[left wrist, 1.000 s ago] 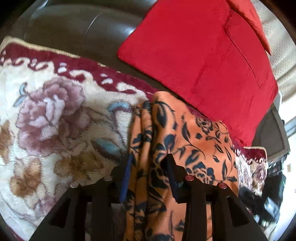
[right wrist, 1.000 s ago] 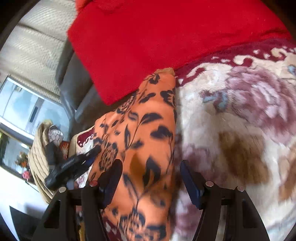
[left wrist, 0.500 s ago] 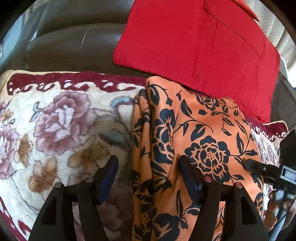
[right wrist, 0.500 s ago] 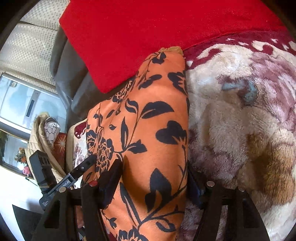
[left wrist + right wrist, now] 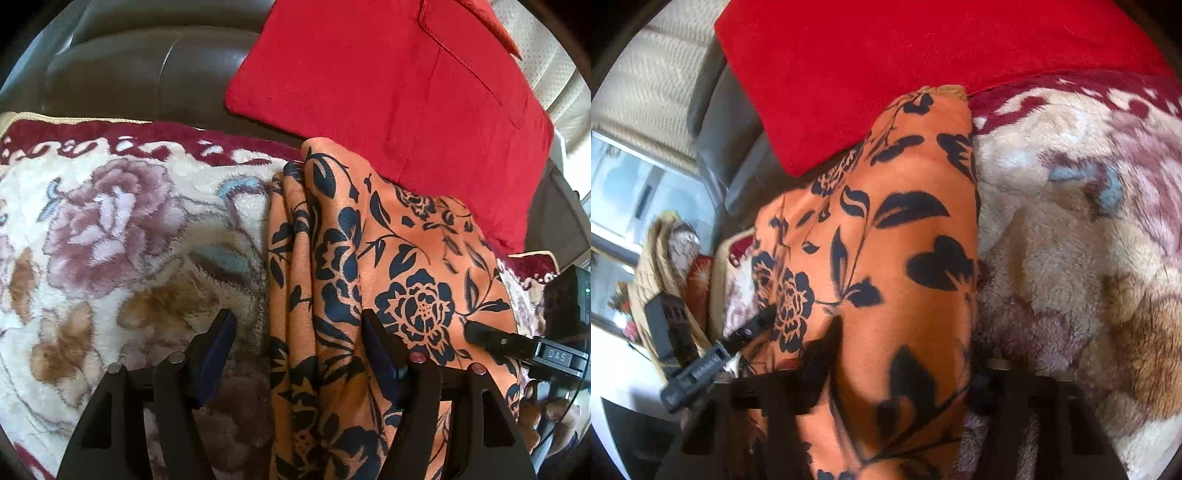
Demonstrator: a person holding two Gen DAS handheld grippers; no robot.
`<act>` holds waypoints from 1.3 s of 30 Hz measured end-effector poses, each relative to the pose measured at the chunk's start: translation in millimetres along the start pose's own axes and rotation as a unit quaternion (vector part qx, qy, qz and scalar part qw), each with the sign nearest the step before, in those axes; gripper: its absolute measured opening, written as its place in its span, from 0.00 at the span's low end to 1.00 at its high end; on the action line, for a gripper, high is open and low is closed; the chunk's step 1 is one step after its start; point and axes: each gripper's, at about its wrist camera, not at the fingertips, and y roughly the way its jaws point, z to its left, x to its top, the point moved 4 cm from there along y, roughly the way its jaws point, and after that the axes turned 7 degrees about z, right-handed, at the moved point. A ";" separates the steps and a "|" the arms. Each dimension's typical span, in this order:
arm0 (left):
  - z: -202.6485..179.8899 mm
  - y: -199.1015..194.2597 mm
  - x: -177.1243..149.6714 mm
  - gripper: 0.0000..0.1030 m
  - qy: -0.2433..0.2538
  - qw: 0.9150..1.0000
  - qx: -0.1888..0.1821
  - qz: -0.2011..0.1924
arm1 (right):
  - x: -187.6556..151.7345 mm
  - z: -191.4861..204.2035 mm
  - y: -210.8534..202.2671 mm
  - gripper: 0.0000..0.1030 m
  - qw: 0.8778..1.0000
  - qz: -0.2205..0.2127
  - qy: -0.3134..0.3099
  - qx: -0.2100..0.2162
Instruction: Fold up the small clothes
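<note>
While my left tongs (image 5: 297, 339) stand wide open with nothing between them, their two tips straddle the bunched long edge of the orange cloth (image 5: 369, 277), one tip over the blanket (image 5: 110, 236) and the other on the fabric. My right tongs (image 5: 901, 343) look parted as well, with the cloth lying between the fingers, but that view is blurred low down and I cannot tell whether they pinch it or only frame it. The cloth itself lies as a narrow folded strip on the flowered blanket, running from just under the tongs to the red cushion (image 5: 399, 81), whose lower edge it touches and, in the right view, seems to slip under.

I judge the lengthwise fold is made and the next fold, end to end, is the step in hand. To do it well I would close each pair on all the stacked layers at the near corners, not just the top sheet, since the pleats on the left edge look loose and slippery. Then lift both corners together, level, and carry them toward the far end so the edges meet squarely.

The far end is crowded: the cushion sits on that edge and the dark sofa back (image 5: 140, 74) rises behind it. Open room lies to the left, over the blanket. On the right the blanket ends near the cloth, so I would keep the motion inboard.
</note>
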 end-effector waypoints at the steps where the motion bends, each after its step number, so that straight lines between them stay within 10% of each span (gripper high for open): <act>1: -1.1 -0.6 0.6 0.48 0.003 1.000 -0.008 0.002 | 1.1 5.8 -1.8 0.39 1.000 0.000 -0.013 -0.011; 4: -10.8 -7.6 4.7 0.24 0.004 1.000 -0.023 0.009 | 3.9 29.3 -20.2 0.35 0.998 -0.013 -0.053 -0.025; 12: -100.9 -27.1 16.3 0.22 0.048 0.995 -0.080 -0.025 | 12.9 2.3 -117.9 0.34 0.995 -0.073 -0.057 -0.036; 20: -144.9 55.2 -1.0 0.43 0.070 0.995 -0.022 0.060 | 3.1 -115.6 -132.8 0.50 0.993 -0.086 0.064 -0.044; 30: -129.2 5.2 -16.1 0.51 0.080 0.996 0.024 -0.007 | -23.6 -60.7 -192.2 0.50 0.973 -0.196 -0.023 -0.122; 39: -123.2 -8.3 -21.8 0.51 0.078 0.997 0.023 -0.007 | -36.1 -51.8 -122.5 0.51 0.991 -0.097 -0.018 -0.091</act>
